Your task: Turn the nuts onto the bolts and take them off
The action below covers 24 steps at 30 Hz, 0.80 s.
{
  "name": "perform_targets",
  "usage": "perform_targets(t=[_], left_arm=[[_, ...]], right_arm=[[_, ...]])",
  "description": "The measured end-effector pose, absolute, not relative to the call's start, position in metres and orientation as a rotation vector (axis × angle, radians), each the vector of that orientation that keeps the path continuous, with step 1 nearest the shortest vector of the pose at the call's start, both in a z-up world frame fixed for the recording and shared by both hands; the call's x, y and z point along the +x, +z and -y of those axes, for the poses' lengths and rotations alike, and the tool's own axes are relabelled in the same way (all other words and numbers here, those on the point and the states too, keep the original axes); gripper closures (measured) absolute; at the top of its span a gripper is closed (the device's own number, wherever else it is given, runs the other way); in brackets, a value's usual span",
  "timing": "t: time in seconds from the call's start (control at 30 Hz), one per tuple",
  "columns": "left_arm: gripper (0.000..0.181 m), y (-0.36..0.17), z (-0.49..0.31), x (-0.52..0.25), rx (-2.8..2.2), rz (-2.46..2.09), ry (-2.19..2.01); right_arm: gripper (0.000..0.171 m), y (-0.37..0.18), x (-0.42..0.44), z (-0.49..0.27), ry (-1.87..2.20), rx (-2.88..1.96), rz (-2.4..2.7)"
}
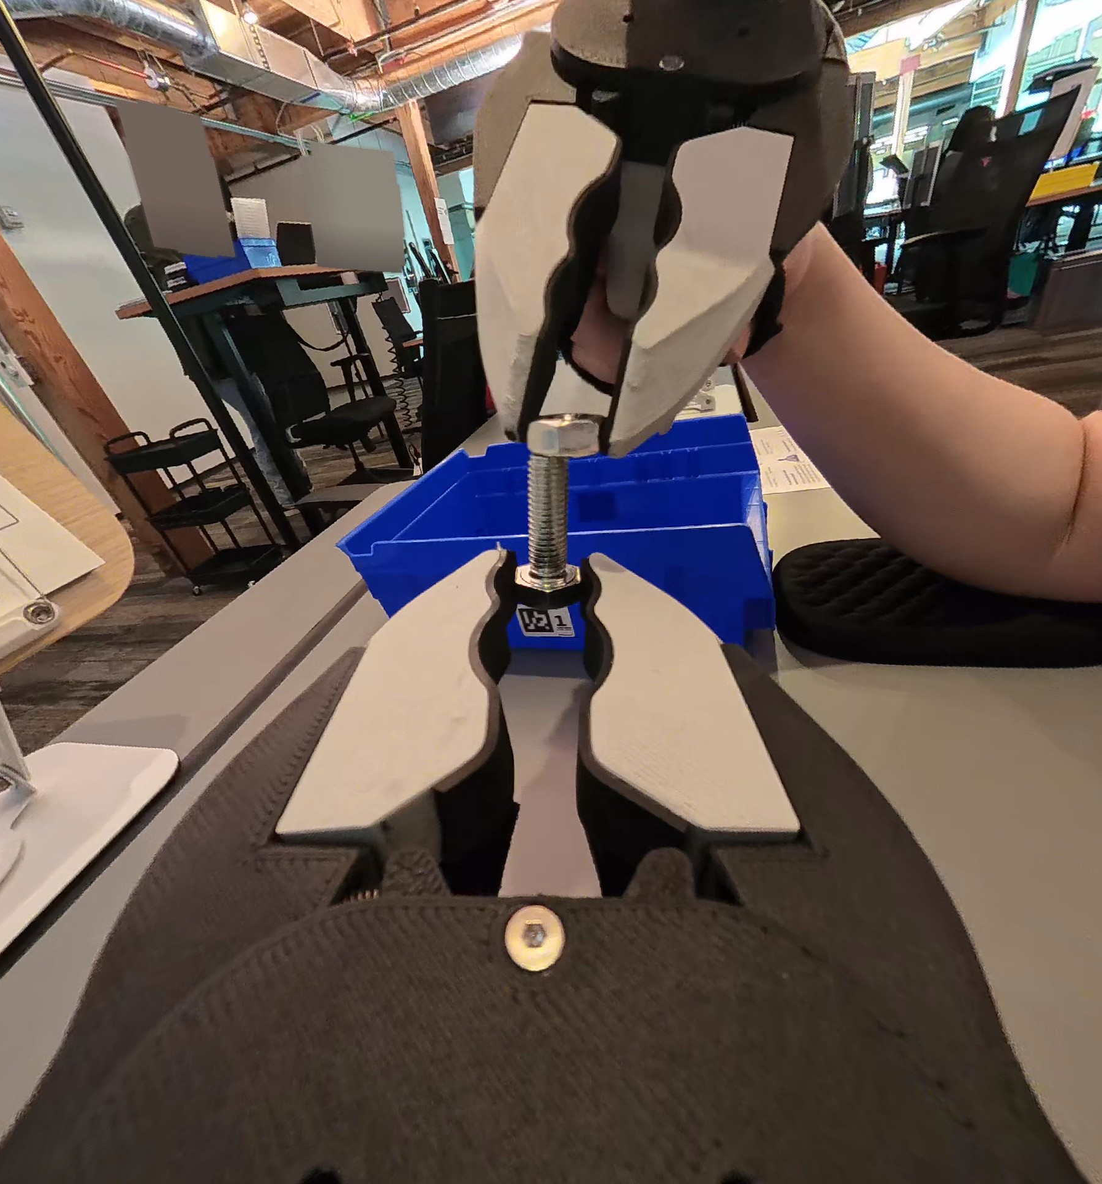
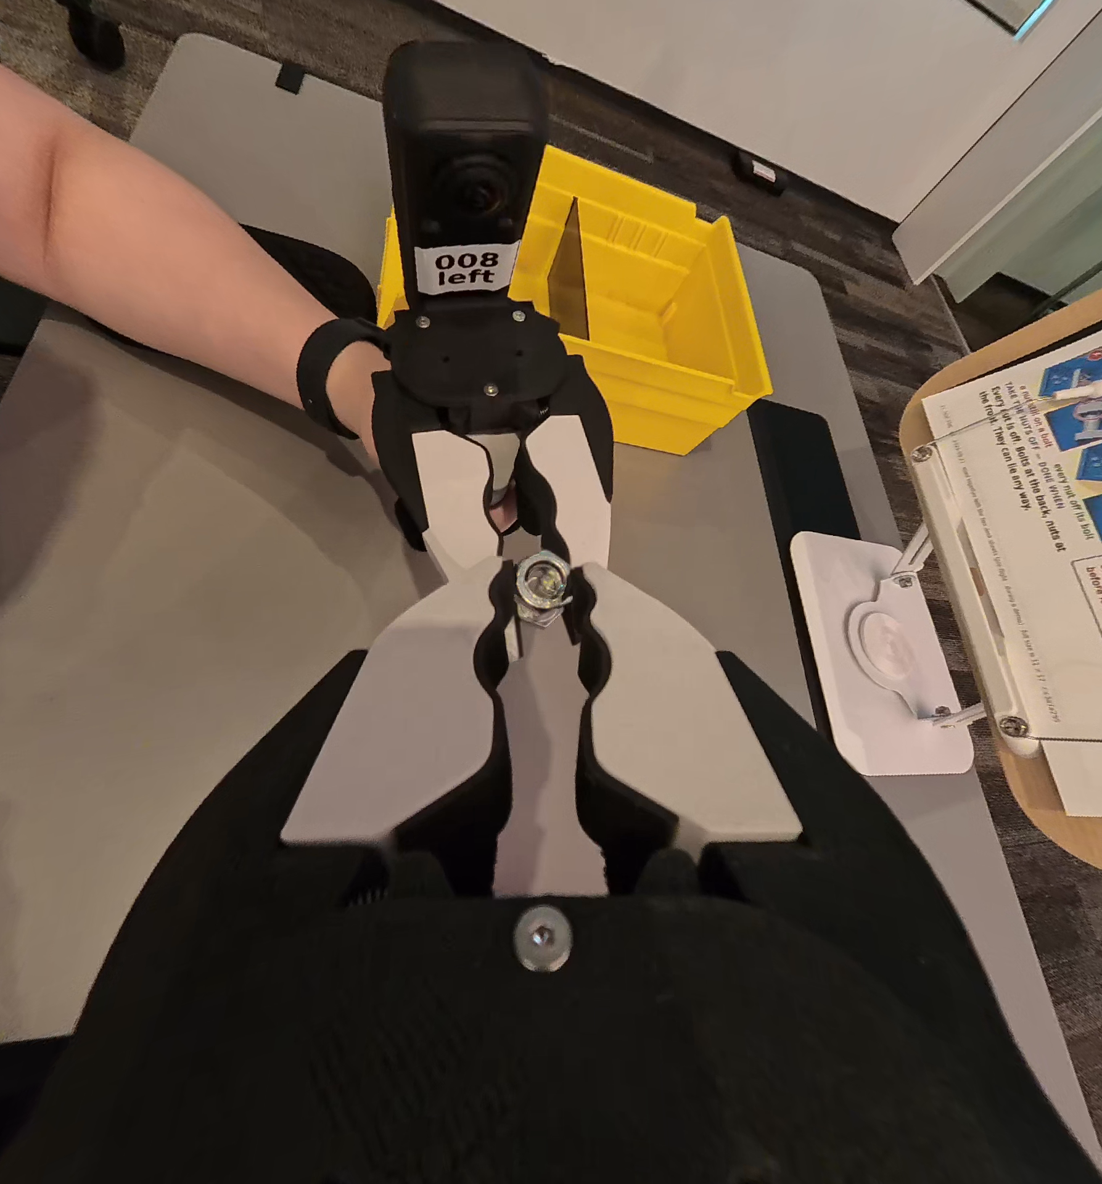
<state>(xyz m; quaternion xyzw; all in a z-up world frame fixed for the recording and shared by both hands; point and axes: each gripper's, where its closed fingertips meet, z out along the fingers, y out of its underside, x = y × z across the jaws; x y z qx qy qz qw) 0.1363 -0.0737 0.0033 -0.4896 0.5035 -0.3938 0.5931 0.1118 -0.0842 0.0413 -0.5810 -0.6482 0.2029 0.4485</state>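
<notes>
Gripping one bolt (image 1: 549, 506) from both ends, two grippers meet above the grey table (image 1: 958, 769).

The left gripper (image 1: 547, 580) is clenched on the single nut (image 1: 547, 578) at the low end of the thread; the right gripper (image 1: 563, 430) pinches the hex head from above. One blue bin (image 1: 663, 525) sits just beyond, one yellow bin (image 2: 682, 359) at the far edge. Bare table lies open to the left.

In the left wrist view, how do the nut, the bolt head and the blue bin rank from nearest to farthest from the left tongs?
1. The nut, gripped between the left tongs.
2. The bolt head, directly above, held by the right tongs.
3. The blue bin, behind on the table.
</notes>
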Motion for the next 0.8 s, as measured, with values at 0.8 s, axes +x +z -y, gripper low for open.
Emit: perform_targets(t=[0.8], left_arm=[[0.163,0.005,0.066,0.135,-1.221,-1.187,-0.787]], right_arm=[[0.153,0.042,0.112,0.072,0.476,-1.549,1.495]])
